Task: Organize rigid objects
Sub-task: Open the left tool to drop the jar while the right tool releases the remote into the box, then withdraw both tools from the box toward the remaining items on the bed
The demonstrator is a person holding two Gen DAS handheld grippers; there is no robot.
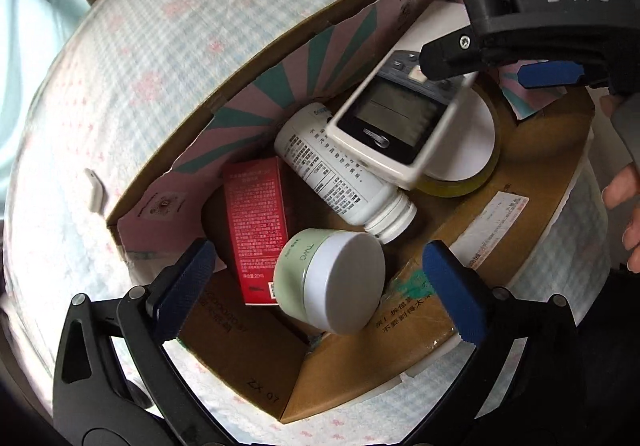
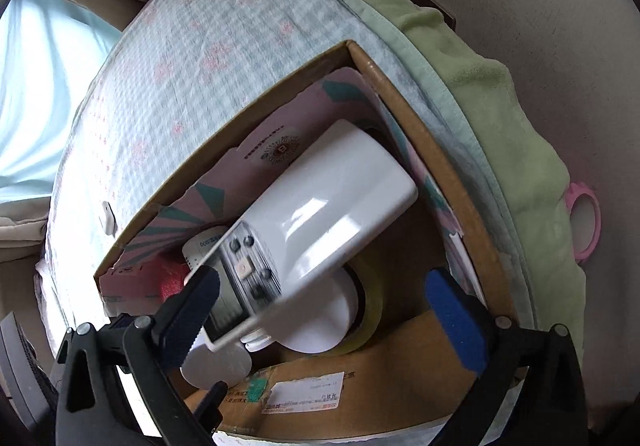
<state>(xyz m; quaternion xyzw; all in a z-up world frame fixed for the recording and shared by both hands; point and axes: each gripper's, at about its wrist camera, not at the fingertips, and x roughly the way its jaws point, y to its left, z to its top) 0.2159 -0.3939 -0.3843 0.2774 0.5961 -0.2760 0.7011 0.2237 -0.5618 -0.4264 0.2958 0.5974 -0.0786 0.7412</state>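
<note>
An open cardboard box (image 1: 532,174) sits on a bed covered with a checked quilt (image 1: 132,58) printed with pink flowers. The box's inner flaps (image 1: 280,86) carry a pink and teal ray pattern. Inside the box, a white device with a grey display (image 1: 396,118) lies tilted, its lower end resting on a white pill bottle (image 1: 332,174) and its body overlapping a roll of clear tape (image 1: 468,162). The pill bottle lies on its side with its cap toward the near flap. Just beside it, a red carton (image 1: 256,230) lies flat, and a pale green jar with a white lid (image 1: 332,282) lies on its side, touching both the carton and the bottle's cap end. The left gripper (image 1: 320,286) hovers above the jar with its blue-padded fingers spread wide on either side, holding nothing. The right gripper (image 2: 324,310) is positioned over the device in the right wrist view; its fingers are likewise spread, the left pad (image 2: 196,310) just beside the display end of the device (image 2: 320,214), with contact impossible to confirm. In the left wrist view, the right gripper (image 1: 480,64) enters from the upper right above the device. A small white clip-like object (image 1: 94,186) lies on the quilt beside the box. A pink ring (image 2: 584,222) sits at the edge of a green blanket (image 2: 500,118).
</note>
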